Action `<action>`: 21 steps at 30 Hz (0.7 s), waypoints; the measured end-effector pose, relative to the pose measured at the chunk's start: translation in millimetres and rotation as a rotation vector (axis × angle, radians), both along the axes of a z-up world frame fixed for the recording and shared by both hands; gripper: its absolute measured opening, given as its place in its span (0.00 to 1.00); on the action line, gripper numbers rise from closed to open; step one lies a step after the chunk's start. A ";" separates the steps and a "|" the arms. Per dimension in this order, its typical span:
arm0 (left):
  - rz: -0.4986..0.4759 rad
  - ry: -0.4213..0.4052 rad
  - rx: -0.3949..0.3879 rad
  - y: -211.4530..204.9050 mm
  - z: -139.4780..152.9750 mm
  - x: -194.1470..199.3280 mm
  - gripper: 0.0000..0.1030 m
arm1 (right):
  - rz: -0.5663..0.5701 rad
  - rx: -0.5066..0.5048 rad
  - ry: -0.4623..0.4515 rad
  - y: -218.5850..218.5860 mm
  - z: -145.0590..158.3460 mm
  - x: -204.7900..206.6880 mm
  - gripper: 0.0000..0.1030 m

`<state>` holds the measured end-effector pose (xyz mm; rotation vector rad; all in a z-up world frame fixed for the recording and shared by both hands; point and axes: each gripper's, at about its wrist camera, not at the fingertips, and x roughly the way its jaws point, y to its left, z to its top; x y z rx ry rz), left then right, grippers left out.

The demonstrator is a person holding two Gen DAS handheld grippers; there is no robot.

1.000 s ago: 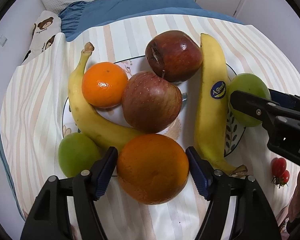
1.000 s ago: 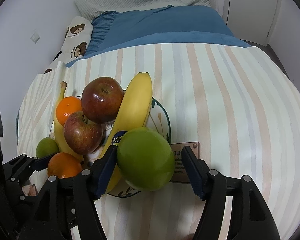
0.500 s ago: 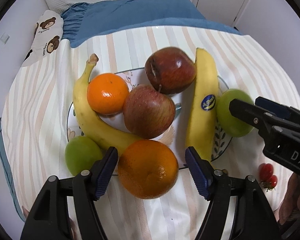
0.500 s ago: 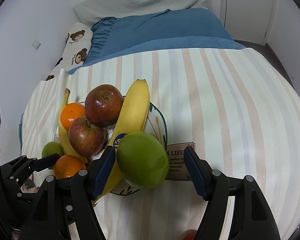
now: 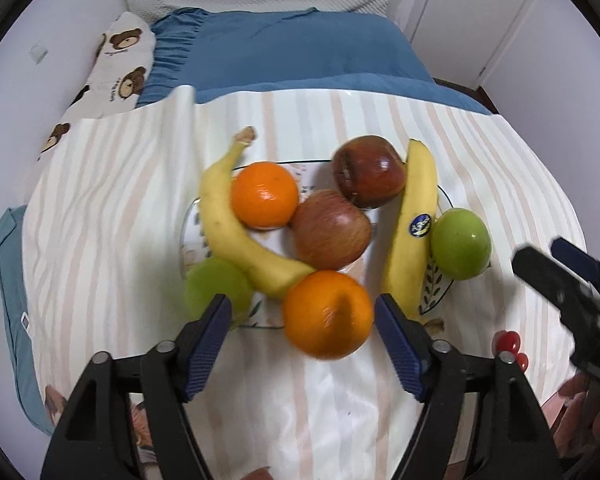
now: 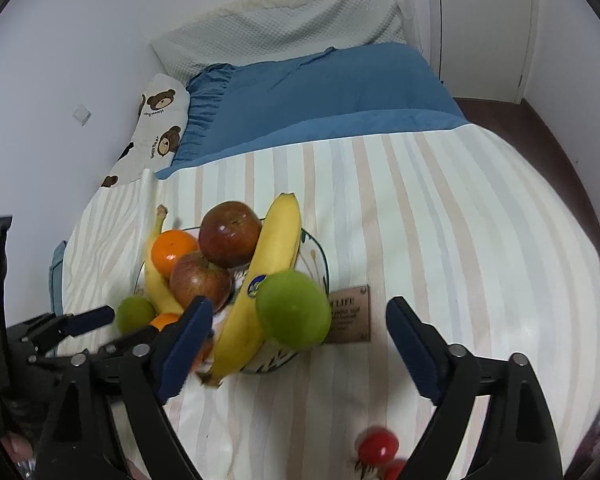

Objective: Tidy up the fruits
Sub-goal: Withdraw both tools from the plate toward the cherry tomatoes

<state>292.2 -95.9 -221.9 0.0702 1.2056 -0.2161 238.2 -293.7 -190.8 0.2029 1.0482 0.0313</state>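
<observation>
fruits (image 5: 332,236) below both opening grippers (image 5: 303,334), none gripped

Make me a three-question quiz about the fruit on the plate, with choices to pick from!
1. Where is the small cluster of red cherry tomatoes?
A. on the plate
B. on the striped cloth, off the plate
C. on the blue pillow

2. How many long yellow bananas are there?
A. one
B. two
C. four

3. What is the left hand-held gripper doing with the near round orange?
A. squeezing it
B. lifting it high
C. opening, pads clear of it

Answers:
1. B, the tomatoes lie on the striped cloth near the camera, away from the white patterned plate.
2. B, one curved banana sits left of the apples and one stickered banana sits right.
3. C, gaps show on both sides between the blue pads and the orange, which rests at the plate's near edge.
</observation>
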 end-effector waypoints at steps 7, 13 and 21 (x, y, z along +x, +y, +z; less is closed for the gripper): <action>0.024 -0.055 0.034 21.4 14.7 -22.6 0.96 | 0.030 -0.084 0.002 30.1 12.5 -29.5 0.98; 0.055 -0.093 0.028 29.8 31.6 -37.9 0.98 | 0.008 -0.109 -0.007 42.6 27.0 -46.3 0.98; 0.057 -0.179 0.029 36.0 70.0 -73.1 0.98 | -0.006 -0.149 -0.063 51.8 65.6 -70.6 0.98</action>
